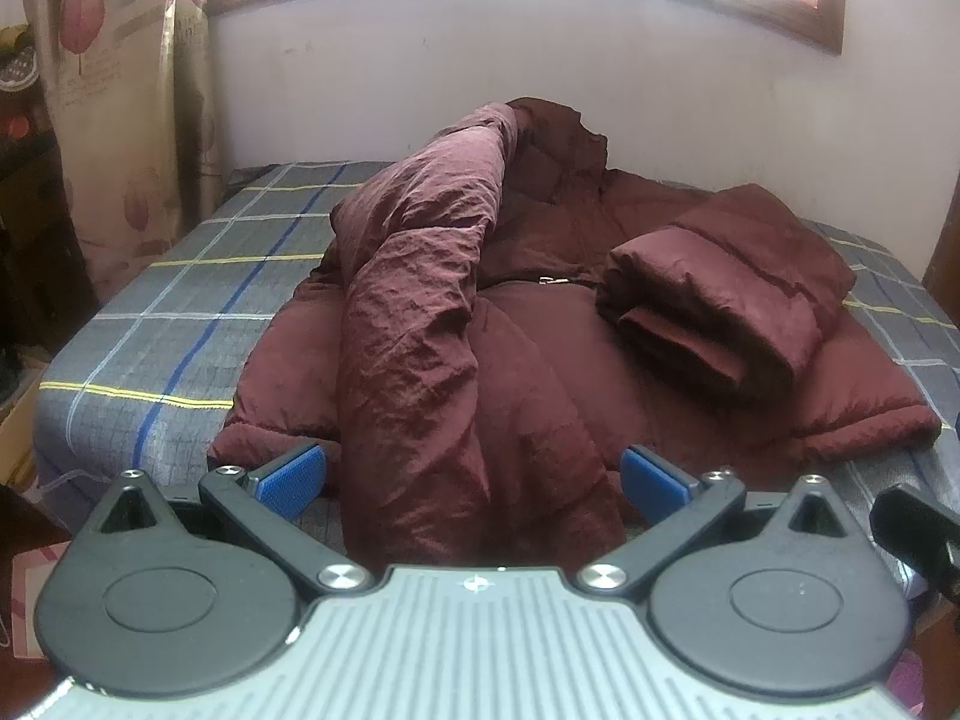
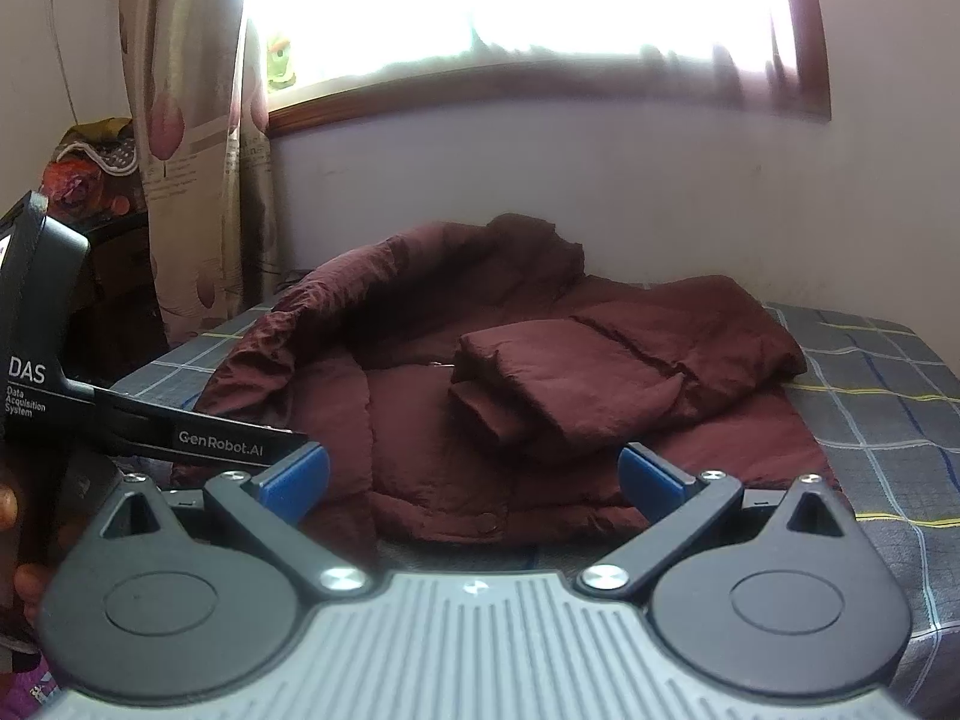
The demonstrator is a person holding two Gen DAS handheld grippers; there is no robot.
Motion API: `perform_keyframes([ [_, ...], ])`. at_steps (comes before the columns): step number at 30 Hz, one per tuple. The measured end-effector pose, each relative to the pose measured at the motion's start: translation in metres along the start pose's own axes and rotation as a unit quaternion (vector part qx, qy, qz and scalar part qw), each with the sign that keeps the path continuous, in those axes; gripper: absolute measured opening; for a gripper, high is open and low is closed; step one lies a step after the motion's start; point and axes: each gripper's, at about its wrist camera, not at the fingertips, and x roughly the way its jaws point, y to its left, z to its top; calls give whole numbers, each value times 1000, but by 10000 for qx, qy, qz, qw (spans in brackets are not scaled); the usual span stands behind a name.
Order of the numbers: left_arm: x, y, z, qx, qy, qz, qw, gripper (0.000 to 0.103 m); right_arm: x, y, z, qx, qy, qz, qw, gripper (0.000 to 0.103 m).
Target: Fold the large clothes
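Note:
A large maroon puffer jacket [image 1: 540, 372] lies front up on the bed, collar towards the far wall. Its left sleeve [image 1: 420, 300] is draped down over the body and reaches the near hem between my left gripper's [image 1: 474, 474] open blue pads. Its right sleeve [image 1: 720, 294] is folded across the chest. The jacket also shows in the right wrist view [image 2: 540, 408], with the folded sleeve [image 2: 540, 384] on top. My right gripper [image 2: 474, 474] is open and empty, just short of the jacket's hem.
The bed has a grey plaid sheet [image 1: 150, 330] with bare room on both sides of the jacket. A wall and window [image 2: 510, 12] stand behind, a curtain [image 1: 120, 90] at the left. The left gripper's body [image 2: 48, 372] shows at the left of the right wrist view.

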Motion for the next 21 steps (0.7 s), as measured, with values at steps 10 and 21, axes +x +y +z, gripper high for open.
perform_keyframes([
  [10, 2, 4, -6, 3, 98, -123, 9999, 103, -2, 1, 1, -25, 5, 67, 10000, 103],
  [21, 12, 16, -20, -13, 302, -373, 9988, 103, 6, 1, -1, 34, 140, 182, 9997, 103],
])
